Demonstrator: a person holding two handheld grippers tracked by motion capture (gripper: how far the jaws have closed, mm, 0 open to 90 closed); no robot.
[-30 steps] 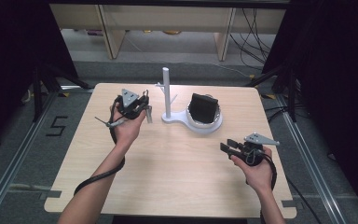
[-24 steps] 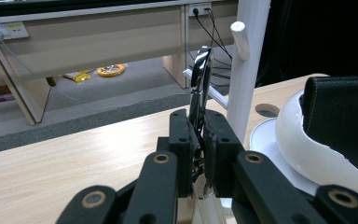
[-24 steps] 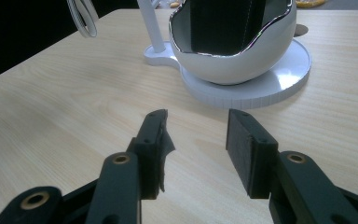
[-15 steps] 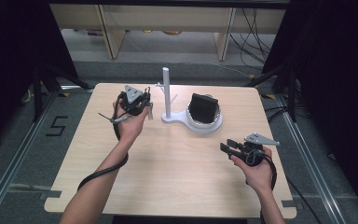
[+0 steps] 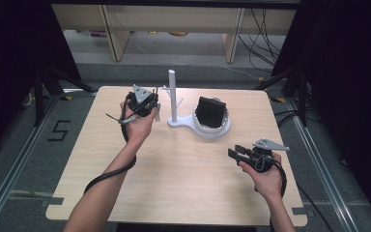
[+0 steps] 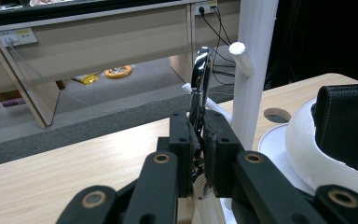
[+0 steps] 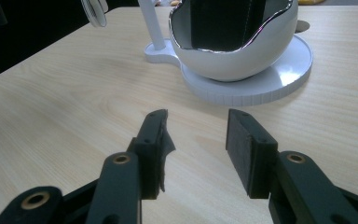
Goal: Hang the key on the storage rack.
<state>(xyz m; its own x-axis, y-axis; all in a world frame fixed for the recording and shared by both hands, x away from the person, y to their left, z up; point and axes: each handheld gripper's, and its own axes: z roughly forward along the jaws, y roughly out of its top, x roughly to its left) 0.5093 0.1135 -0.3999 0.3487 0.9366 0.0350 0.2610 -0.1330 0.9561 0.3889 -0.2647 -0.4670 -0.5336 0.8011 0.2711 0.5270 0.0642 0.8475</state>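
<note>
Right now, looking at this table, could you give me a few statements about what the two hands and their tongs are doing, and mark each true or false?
1. The left tongs are clamped on a shiny metal piece. True.
2. The right tongs hold a black pouch. False: they are open and empty above the light wooden table.
3. A black leather-like object sits in the white bowl with a chrome rim. True.
4. The white pegged stand lies flat on the table. False: it stands upright.
5. The left tongs are near the stand. True.
</note>
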